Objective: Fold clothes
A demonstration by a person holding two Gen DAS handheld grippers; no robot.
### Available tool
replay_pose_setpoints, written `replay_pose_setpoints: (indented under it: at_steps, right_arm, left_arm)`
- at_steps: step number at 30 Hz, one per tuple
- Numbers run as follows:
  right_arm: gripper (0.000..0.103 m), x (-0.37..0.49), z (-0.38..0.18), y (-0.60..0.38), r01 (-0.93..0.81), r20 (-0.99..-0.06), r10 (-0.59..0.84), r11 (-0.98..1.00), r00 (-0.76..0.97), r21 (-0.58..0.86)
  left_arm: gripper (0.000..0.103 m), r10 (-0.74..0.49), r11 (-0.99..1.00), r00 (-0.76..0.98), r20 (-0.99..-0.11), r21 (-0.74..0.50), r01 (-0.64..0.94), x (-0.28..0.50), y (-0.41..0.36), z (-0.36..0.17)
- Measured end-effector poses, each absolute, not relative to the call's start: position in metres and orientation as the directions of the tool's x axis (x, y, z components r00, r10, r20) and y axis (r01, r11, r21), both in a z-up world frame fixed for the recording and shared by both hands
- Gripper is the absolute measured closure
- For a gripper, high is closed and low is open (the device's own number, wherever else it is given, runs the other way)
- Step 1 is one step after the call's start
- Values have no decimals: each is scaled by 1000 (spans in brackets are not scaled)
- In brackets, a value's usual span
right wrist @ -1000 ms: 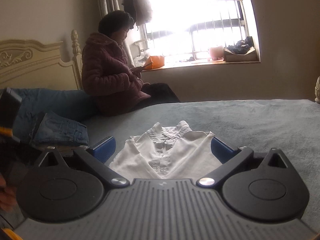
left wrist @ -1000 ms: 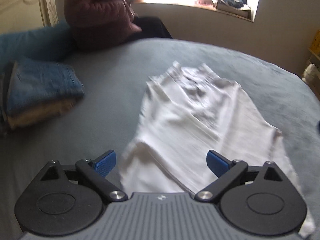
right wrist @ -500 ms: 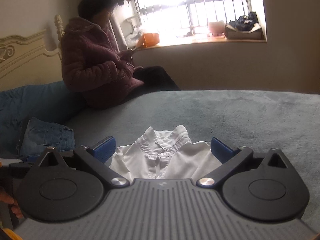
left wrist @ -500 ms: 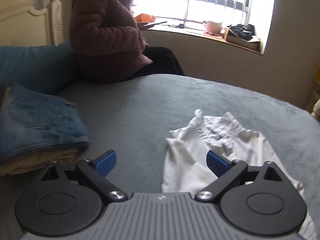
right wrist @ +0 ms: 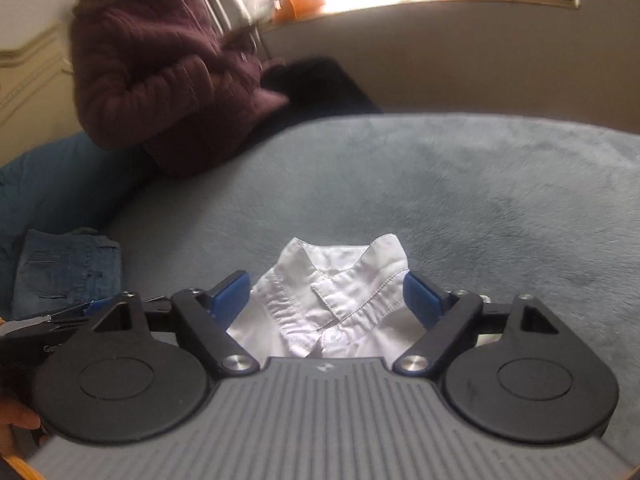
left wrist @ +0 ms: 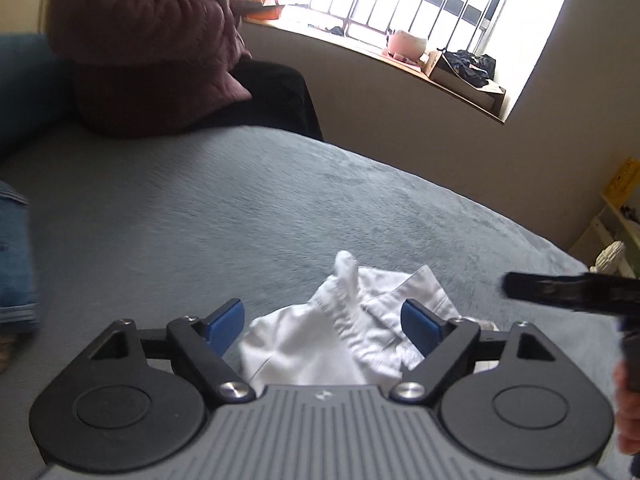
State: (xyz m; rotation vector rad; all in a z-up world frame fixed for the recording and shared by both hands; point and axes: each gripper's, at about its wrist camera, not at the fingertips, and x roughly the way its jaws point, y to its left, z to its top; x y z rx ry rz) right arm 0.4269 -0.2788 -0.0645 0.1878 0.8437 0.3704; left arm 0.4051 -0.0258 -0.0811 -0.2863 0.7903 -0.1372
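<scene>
A white collared shirt lies flat on the grey bed cover. My right gripper hangs over its collar and button placket, jaws closing, the blue pads still apart on either side of the cloth. In the left wrist view the shirt shows its shoulder and a raised collar tip. My left gripper is over that shoulder, jaws closing too, with the fabric between the pads and a gap on both sides. The right gripper's black body enters that view from the right.
A person in a maroon quilted jacket sits on the far side of the bed. Folded blue jeans lie at the left, beside a blue pillow. A window sill with boxes runs behind. Shelving stands at the right.
Both grippers have travelled up the shirt to its collar end and dropped closer to it. Their jaws have narrowed. The jeans have slid off toward the left edge.
</scene>
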Motion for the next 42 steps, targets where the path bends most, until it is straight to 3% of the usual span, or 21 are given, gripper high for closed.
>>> replay_pose_setpoints:
  at_steps: [5,14,17,24,26,29,31,34,42]
  right_arm:
    - [29,482,-103,-273,-176,-740,346,937,577,301]
    - [31,529,-152,-297,2,-733,357,899,579,439]
    - [32,537,-159,-299,21,-729,371,884,576,466]
    - [44,549,-177,-293,16,-736,375,886,564,463]
    - [48,551,-181,-290,13,-740,377,887,556,461]
    - [62,553,-186,-284,-1,-741,387,887,548,462]
    - [86,552,-187,-281,-10,-744,388,889,544,457]
    - [97,550,-187,-279,-17,-743,385,893,547,450]
    - [99,512,-150,-289,-210,-652,429,897,626,389]
  left_arm:
    - [22,-254,932,661,-706,-362,-29,454,-32,-117]
    - [25,-252,910,586,-770,-394,-126,517,-46,-160]
    - [31,-241,912,572,-784,-385,-143,528,-48,-167]
    - [46,-238,914,588,-773,-382,-133,537,-51,-172]
    - [51,-232,919,594,-770,-374,-126,535,-53,-171]
    - [76,-234,925,593,-771,-365,-109,533,-56,-170]
    - [92,-232,927,592,-772,-359,-104,529,-57,-169]
    - [98,-226,931,628,-744,-355,-85,519,-60,-163]
    - [98,-342,919,725,-598,-374,125,474,-64,-124]
